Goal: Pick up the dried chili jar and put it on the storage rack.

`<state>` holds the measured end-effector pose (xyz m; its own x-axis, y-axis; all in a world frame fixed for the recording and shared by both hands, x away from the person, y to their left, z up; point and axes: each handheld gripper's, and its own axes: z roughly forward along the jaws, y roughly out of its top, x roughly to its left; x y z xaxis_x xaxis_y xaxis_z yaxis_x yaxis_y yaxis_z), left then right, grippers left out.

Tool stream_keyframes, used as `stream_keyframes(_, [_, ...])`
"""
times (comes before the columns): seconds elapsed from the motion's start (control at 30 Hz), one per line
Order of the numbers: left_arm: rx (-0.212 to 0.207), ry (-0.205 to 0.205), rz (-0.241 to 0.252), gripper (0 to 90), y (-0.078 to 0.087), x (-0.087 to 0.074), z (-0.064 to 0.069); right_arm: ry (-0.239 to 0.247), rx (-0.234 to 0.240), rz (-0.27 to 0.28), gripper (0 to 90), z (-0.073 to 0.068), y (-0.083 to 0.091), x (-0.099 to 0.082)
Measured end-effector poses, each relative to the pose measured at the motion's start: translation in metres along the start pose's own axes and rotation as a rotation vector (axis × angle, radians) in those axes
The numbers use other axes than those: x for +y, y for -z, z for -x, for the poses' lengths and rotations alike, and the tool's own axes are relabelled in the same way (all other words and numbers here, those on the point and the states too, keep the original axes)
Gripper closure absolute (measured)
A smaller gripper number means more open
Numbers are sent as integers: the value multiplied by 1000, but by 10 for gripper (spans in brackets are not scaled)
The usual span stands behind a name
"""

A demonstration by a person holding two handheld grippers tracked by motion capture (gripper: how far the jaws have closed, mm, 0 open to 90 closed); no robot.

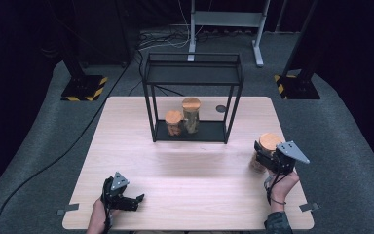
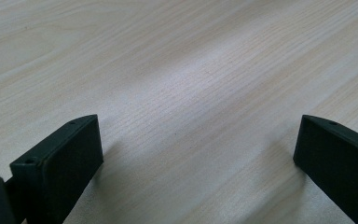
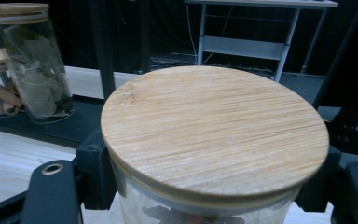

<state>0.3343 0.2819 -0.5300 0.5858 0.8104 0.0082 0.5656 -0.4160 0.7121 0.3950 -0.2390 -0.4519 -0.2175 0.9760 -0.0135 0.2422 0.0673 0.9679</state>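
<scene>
Gripping a glass jar just under its bamboo lid, the right gripper is holding it upright near the table's right edge, at about four o'clock from the black wire shelf. In the right gripper view the two black jaws are pressing on the glass from either side, so the jar is sitting squarely between them with its long axis vertical; whether its base is resting on the wood or is being held just clear of it is hard to tell.

From the held jar, the shelf's lower tray is lying toward ten o'clock, well apart. Two lidded jars are already standing there, a short one touching or just beside a taller one. The bare part of the tray is lying to the right of the taller jar, and that looks like the likeliest landing spot, reached by passing between the shelf's front posts.

The left gripper is resting near the table's front left, at about seven o'clock from the shelf, its jaws standing wide apart over bare wood with nothing between them. The right hand is clearly the nearer one to both jar and shelf.
</scene>
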Motion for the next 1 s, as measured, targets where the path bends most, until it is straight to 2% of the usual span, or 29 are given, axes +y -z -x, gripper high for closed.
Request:
stream_keyframes(0.5, [0, 0, 0, 5, 0, 0, 0, 20, 43, -10, 246, -19, -4, 3])
stream_keyframes(1.0, [-1, 1, -1, 5, 0, 0, 0, 21, 89, -5, 246, -33, -8, 8])
